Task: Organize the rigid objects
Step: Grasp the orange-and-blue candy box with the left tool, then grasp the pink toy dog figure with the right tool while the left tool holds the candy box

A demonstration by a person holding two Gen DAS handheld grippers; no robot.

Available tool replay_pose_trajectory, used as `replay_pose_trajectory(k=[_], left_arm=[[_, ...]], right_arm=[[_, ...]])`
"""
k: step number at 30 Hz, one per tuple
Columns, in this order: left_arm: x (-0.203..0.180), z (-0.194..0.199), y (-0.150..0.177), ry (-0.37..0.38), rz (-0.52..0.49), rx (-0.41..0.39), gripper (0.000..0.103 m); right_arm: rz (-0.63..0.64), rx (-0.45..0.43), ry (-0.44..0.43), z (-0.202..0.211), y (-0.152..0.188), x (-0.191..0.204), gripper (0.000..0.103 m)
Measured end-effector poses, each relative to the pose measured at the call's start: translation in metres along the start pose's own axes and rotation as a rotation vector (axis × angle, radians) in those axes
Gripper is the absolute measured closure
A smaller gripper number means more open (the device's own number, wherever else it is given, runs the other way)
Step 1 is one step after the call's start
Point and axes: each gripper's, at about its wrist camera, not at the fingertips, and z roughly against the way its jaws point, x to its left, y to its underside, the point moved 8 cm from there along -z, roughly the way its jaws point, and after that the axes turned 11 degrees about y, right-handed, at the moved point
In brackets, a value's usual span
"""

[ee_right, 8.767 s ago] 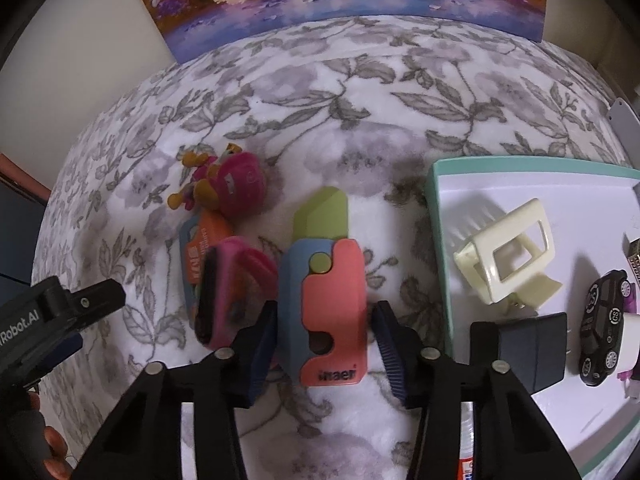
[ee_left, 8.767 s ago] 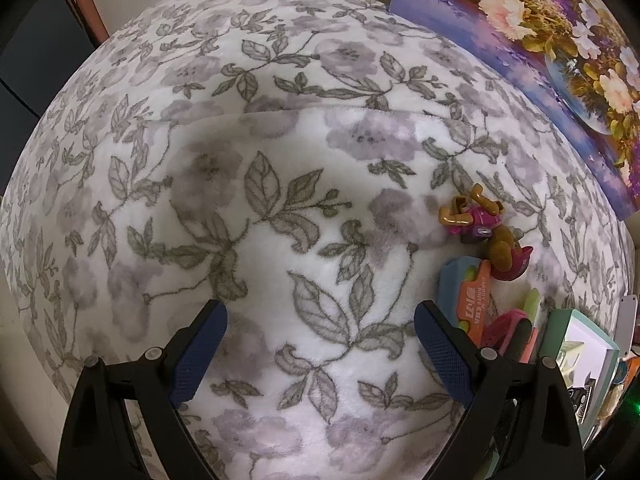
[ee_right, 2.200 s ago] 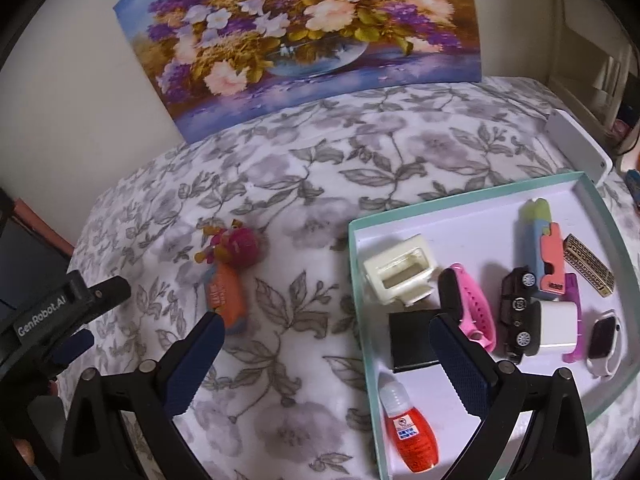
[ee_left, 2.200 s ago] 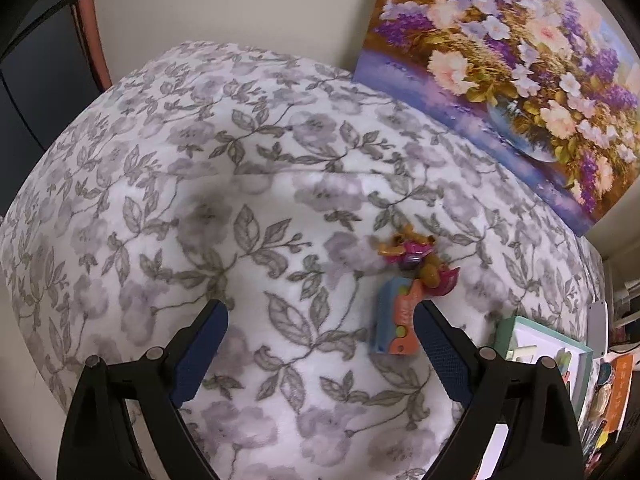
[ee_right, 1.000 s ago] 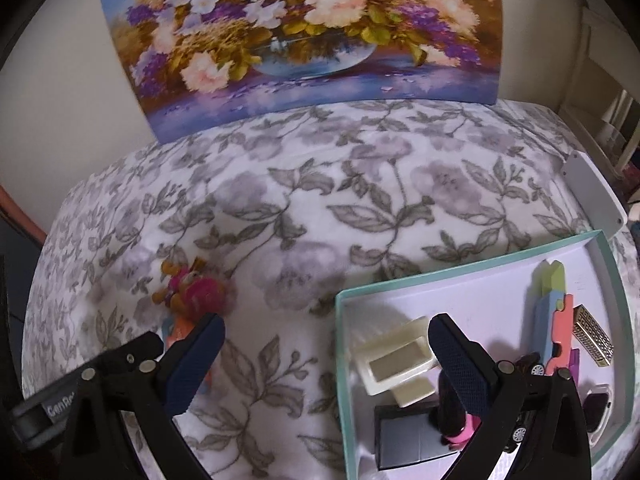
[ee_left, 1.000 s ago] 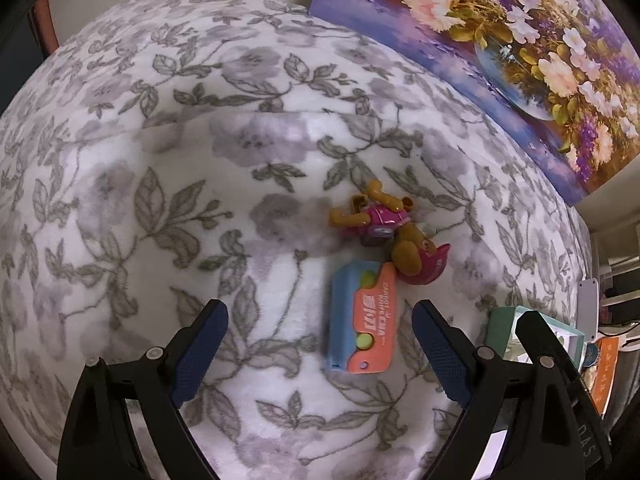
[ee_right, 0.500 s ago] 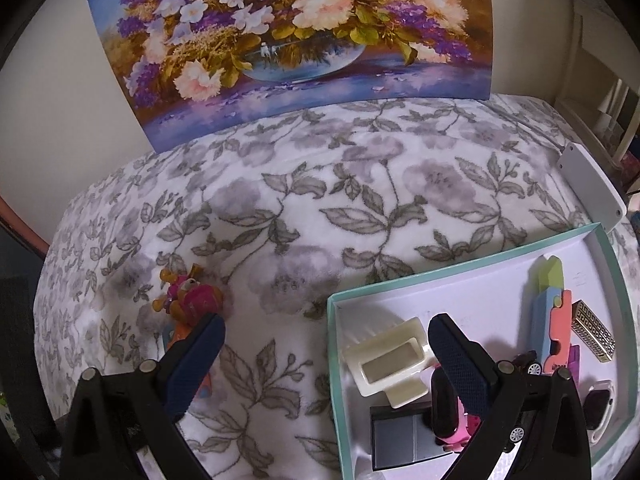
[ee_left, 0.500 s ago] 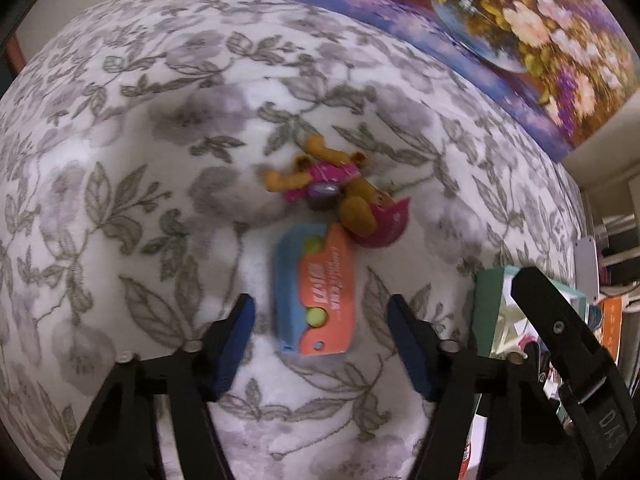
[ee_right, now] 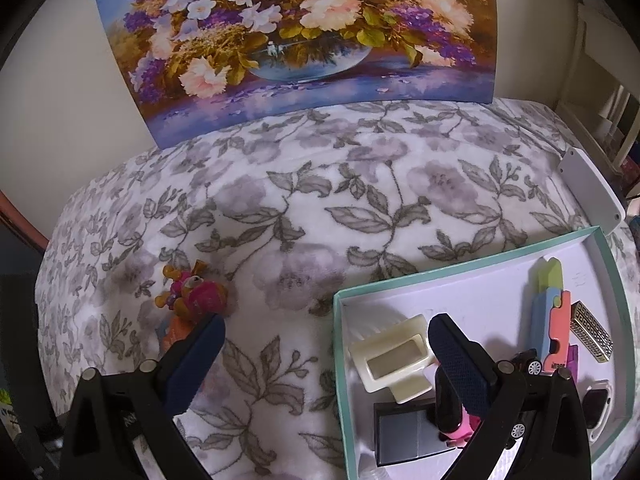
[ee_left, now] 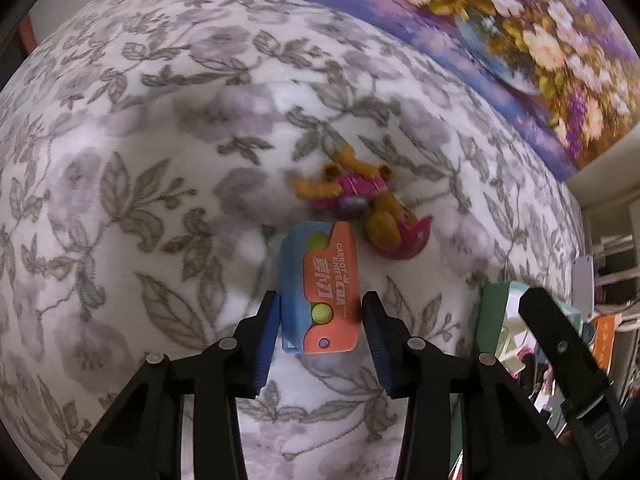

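Two carrot knives (ee_left: 320, 288) (ee_right: 550, 316), one toy figure (ee_left: 360, 204), one tray (ee_right: 472, 268) (teal-rimmed)

Jaws now against carrot knife (ee_left: 320, 292)

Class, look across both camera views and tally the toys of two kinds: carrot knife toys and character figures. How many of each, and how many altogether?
Carrot knife toys: 2 (orange-and-blue carrot knife on the blanket; pastel carrot knife in the tray)
Character figures: 1 (toy figure)
Total: 3
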Motion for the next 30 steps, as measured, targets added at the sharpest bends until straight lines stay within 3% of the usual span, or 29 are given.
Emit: replay_pose_trajectory(k=[12, 21, 26, 30], left_arm=[[0.044, 0.037, -0.025, 0.024, 0.146, -0.117, 0.060], [0.063, 0.027, -0.024, 0.099, 0.222, -0.080, 0.063], [0.069, 0.020, -0.020, 0.152, 0.263, -0.049, 0.063], [0.072, 0.011, -0.017, 0.152, 0.279, -0.033, 0.063]], right_arm=[[0.050, 0.015, -0.108, 0.002, 0.005, 0.044, 0.000], [0.055, 0.096, -0.178, -0.024, 0.011, 0.084, 0.001], [0.052, 0.132, -0.205, -0.038, 0.009, 0.102, 0.009], [0.046, 0.156, -0.206, -0.049, 0.009, 0.109, 0.016]])
